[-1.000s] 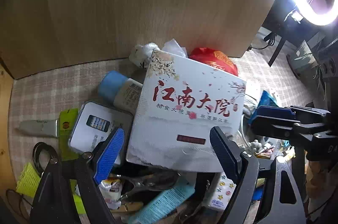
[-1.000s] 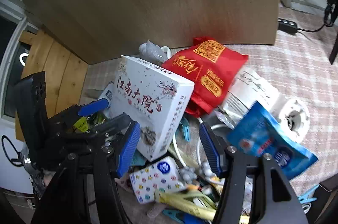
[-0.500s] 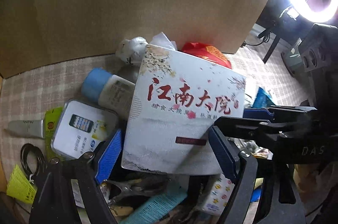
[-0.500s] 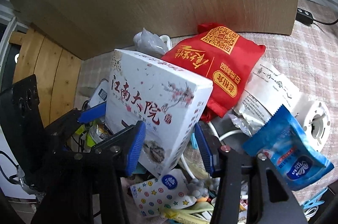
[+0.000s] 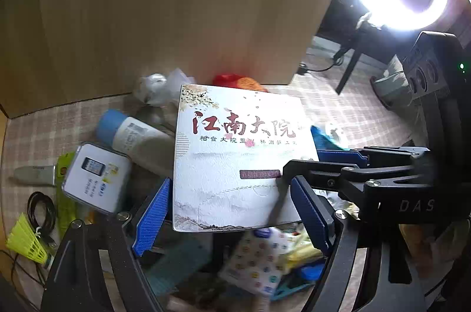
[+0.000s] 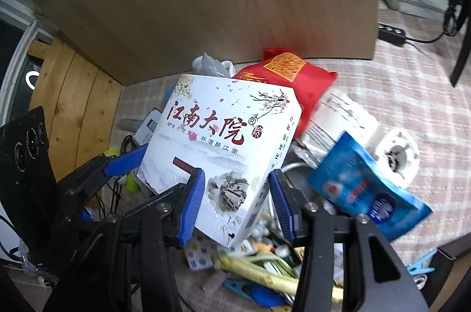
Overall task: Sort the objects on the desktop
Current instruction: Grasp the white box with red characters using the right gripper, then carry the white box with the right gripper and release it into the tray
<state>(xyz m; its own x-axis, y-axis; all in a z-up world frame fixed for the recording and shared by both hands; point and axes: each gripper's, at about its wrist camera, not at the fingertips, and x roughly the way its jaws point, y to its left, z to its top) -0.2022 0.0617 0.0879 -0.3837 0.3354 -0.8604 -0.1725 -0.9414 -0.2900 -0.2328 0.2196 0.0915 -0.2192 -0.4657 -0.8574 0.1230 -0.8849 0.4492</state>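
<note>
A white box (image 5: pixel 235 159) with red Chinese lettering is raised at a tilt over a pile of small items. My left gripper (image 5: pixel 229 185) holds the box's near end, a blue pad against each side. My right gripper (image 6: pixel 237 176) is at the box's (image 6: pixel 223 153) right near corner. Its jaws are closing with that corner between them, and both pads touch it. In the left wrist view the right gripper's fingers (image 5: pixel 312 164) lie over the box's right edge. One blue left finger (image 6: pixel 126 162) shows at the box's left side in the right wrist view.
Behind the box lie a red bag (image 6: pixel 282 76) and a crumpled white bag (image 5: pixel 156 85). A blue-capped bottle (image 5: pixel 132 132), a white tin (image 5: pixel 94 179) and a yellow shuttlecock (image 5: pixel 26 241) are on the left. A blue packet (image 6: pixel 362 188) and a white roll (image 6: pixel 397 153) lie right. A wooden board (image 5: pixel 176 3) stands behind.
The box has come up off the pile and now tilts between both grippers. The right gripper moved in onto its right corner and narrowed its jaws.
</note>
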